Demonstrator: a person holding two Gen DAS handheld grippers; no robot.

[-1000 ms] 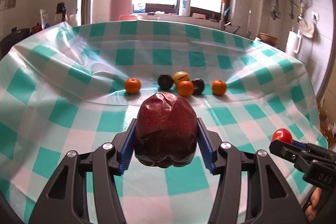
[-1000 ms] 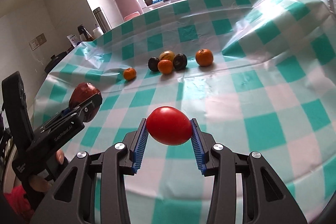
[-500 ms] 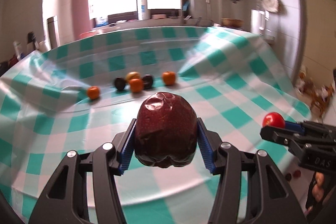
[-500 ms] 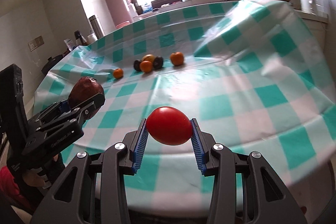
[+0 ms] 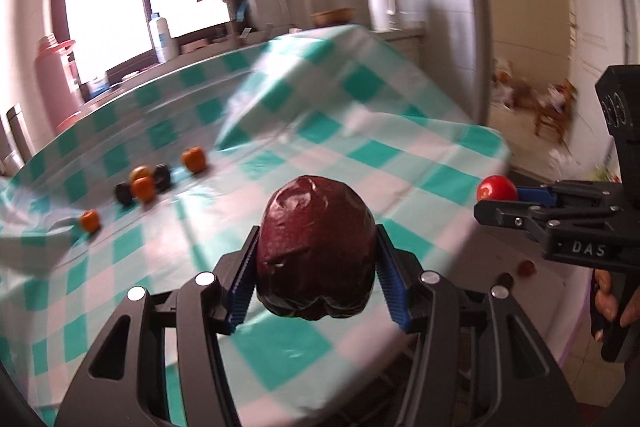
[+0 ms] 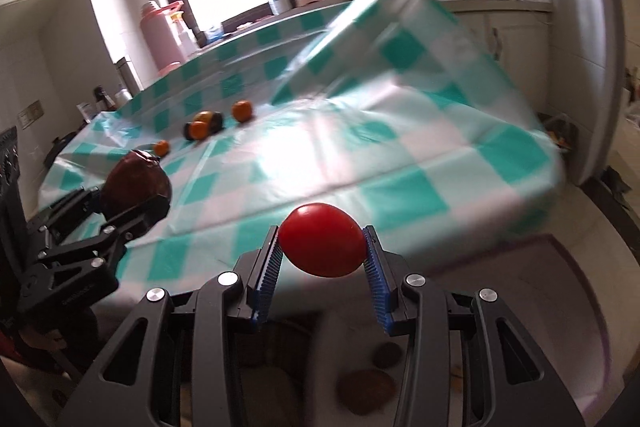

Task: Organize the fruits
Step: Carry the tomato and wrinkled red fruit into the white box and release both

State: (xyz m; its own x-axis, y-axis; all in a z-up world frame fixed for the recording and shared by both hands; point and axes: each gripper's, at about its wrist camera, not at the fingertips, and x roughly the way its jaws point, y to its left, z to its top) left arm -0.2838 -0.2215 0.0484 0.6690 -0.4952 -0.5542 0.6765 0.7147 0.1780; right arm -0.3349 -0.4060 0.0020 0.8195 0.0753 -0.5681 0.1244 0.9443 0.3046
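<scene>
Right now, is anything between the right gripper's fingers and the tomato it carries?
No. The right gripper is shut directly on the red tomato; both blue pads press its sides, with nothing visible between them.

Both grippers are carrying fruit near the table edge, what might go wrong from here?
The right gripper holds the red tomato past the checked tablecloth's edge, above the floor; if the grip slips, it likely falls and splits. The left gripper clamps a wide dark red fruit only by its sides, so a jolt might tip it out. The frames are blurred; fast swings raise both risks.
</scene>
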